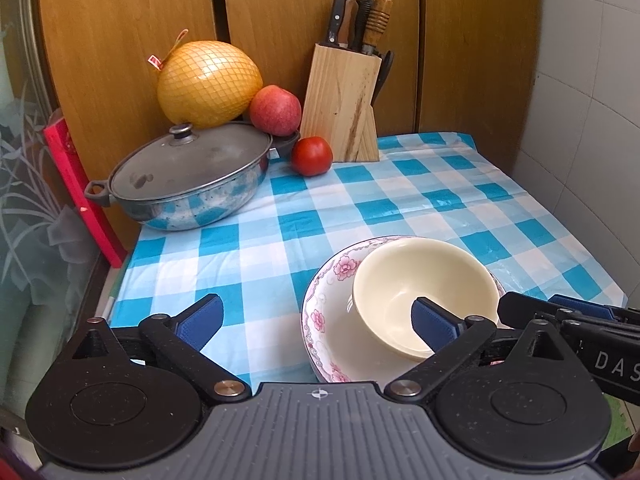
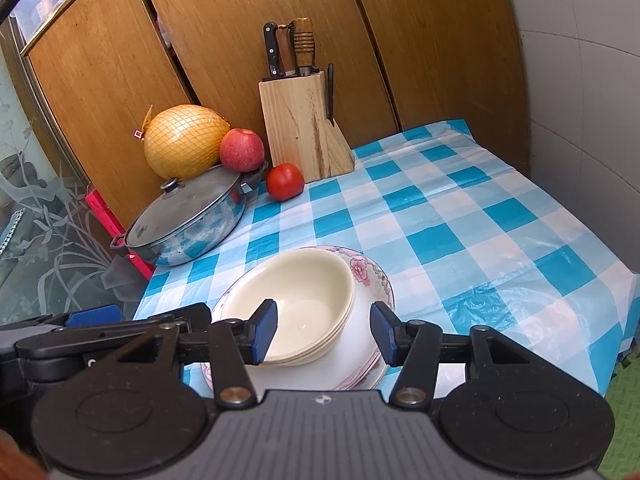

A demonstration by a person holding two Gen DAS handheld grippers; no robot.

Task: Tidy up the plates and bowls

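Wooden cabinet doors [image 1: 320,40] back the checked tablecloth [image 1: 440,200]; tiled wall [image 1: 592,80], perhaps white.

Left wrist view looks forward and down from the near edge of the table [image 1: 400,200], close above the bowls [image 1: 424,292], facing the cabinet [image 1: 312,40] at the back. Right wrist view looks from the same near edge, set a little further right and turned slightly left, equally close over the bowls [image 2: 304,292]. Both views share the bowls, pot [image 1: 188,176], fruit [image 1: 208,84], knife block [image 1: 340,108] and checked cloth [image 2: 460,216]; each catches the other gripper at its edge.
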